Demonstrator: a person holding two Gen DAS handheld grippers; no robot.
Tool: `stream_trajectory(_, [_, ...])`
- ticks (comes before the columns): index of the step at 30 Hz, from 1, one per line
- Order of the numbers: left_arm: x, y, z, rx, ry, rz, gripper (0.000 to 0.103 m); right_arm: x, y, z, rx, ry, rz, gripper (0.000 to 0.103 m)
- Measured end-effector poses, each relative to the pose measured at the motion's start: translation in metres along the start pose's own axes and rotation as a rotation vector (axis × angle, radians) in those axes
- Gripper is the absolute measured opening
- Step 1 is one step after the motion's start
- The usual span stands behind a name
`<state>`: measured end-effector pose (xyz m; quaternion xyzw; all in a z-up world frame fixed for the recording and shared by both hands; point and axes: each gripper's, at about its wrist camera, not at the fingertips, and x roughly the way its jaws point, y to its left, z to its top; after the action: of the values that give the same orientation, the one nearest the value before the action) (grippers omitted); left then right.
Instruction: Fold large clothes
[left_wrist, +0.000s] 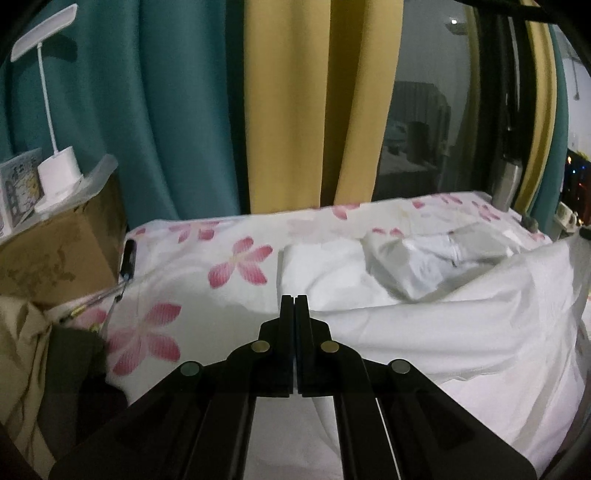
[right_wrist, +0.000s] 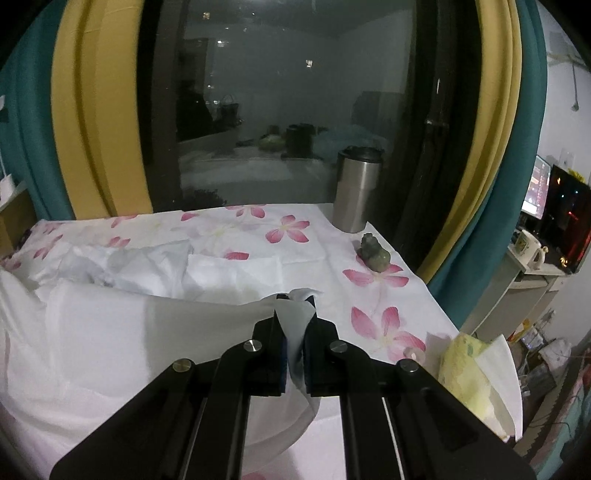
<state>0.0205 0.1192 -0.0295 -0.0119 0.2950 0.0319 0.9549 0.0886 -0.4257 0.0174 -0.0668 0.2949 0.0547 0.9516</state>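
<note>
A large white garment (left_wrist: 443, 332) lies across the flower-print bed sheet (left_wrist: 229, 266), its near edge lifted in a ridge. My left gripper (left_wrist: 294, 301) is shut. The garment's edge meets its fingers from the right and hangs beneath them. In the right wrist view the same white garment (right_wrist: 110, 332) spreads to the left, and my right gripper (right_wrist: 295, 299) is shut on a corner of it, with a white flap standing up between the pads. A crumpled grey-white piece of clothing (left_wrist: 424, 258) (right_wrist: 122, 266) lies further back on the bed.
A steel tumbler (right_wrist: 356, 192) and a small green figurine (right_wrist: 373, 254) stand at the far right of the bed by the window. A cardboard box (left_wrist: 55, 254) with a white lamp (left_wrist: 59, 173) is on the left. A yellow tissue pack (right_wrist: 472, 376) sits at the bed's right edge.
</note>
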Motion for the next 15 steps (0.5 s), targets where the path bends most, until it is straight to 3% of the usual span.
stream_trajectory(6, [0.014,0.002,0.032,-0.011,-0.048,0.003,0.0,0.022,0.0,0.02,-0.002,0.01,0.012,0.006])
stream_trajectory(15, [0.066,0.011,0.075,-0.048,-0.083,0.042,0.0,0.076,-0.008,0.056,0.025,0.05,0.053,0.006])
